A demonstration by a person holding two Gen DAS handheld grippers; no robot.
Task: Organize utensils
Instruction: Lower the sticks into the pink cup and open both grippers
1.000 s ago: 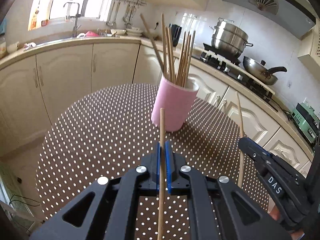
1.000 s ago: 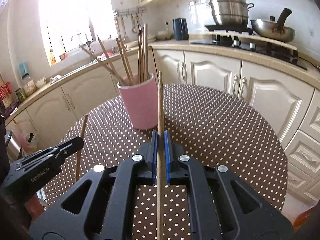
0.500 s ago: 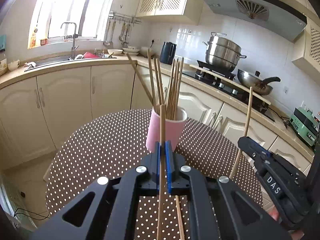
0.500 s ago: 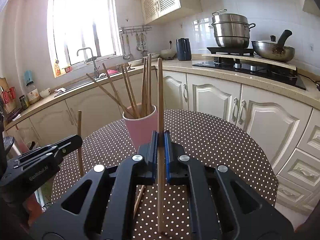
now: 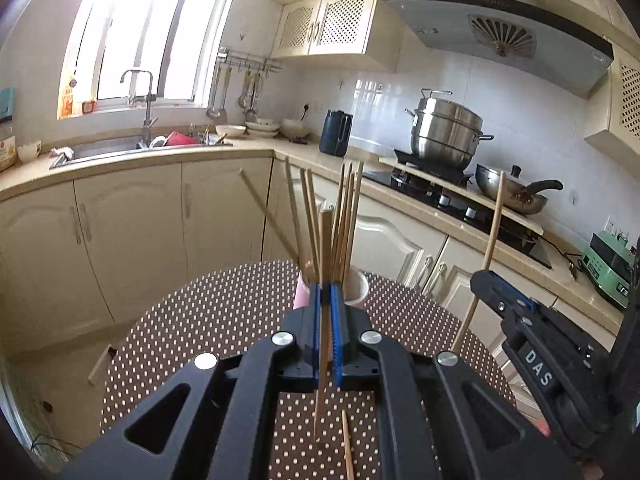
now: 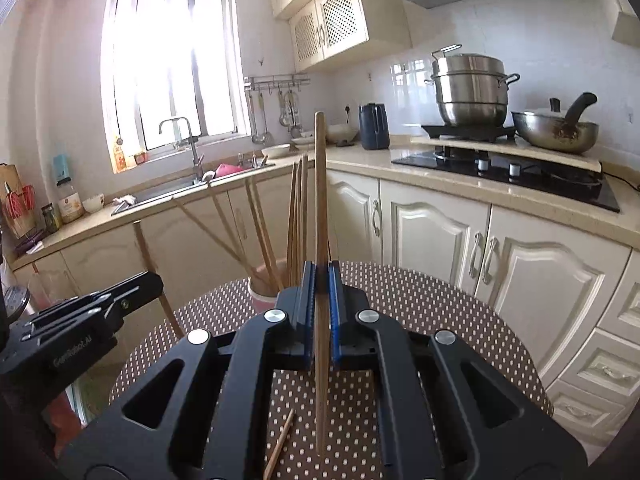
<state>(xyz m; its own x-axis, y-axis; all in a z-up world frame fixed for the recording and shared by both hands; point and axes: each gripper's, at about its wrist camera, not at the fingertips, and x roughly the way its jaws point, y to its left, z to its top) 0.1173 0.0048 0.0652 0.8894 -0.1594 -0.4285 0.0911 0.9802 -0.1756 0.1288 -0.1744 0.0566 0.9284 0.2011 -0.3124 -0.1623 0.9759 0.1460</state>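
A wooden chopstick (image 5: 325,320) stands nearly upright, clamped between the blue pads of the left gripper (image 5: 328,300), its lower tip hanging above the dotted counter (image 5: 224,320). A second chopstick (image 6: 320,280) is pinched the same way in the right gripper (image 6: 320,276), also close to vertical, its top reaching well above the pads. Both grippers are closed tight on their sticks. Just beyond the fingertips sits the pink cup (image 5: 360,292), partly hidden by the grippers, with a bundle of chopsticks (image 5: 344,216) fanning out of it, one leaning far to the left. One loose chopstick (image 5: 347,448) lies on the counter beneath the grippers. In the left wrist view the right gripper shows at the right edge with its stick tilted; in the right wrist view the left gripper (image 6: 154,278) shows at the left. Behind are cream kitchen cabinets (image 6: 432,236), a sink (image 5: 132,146) under the window, and a steel steamer pot (image 6: 470,84) and wok (image 6: 556,128) on the stove.
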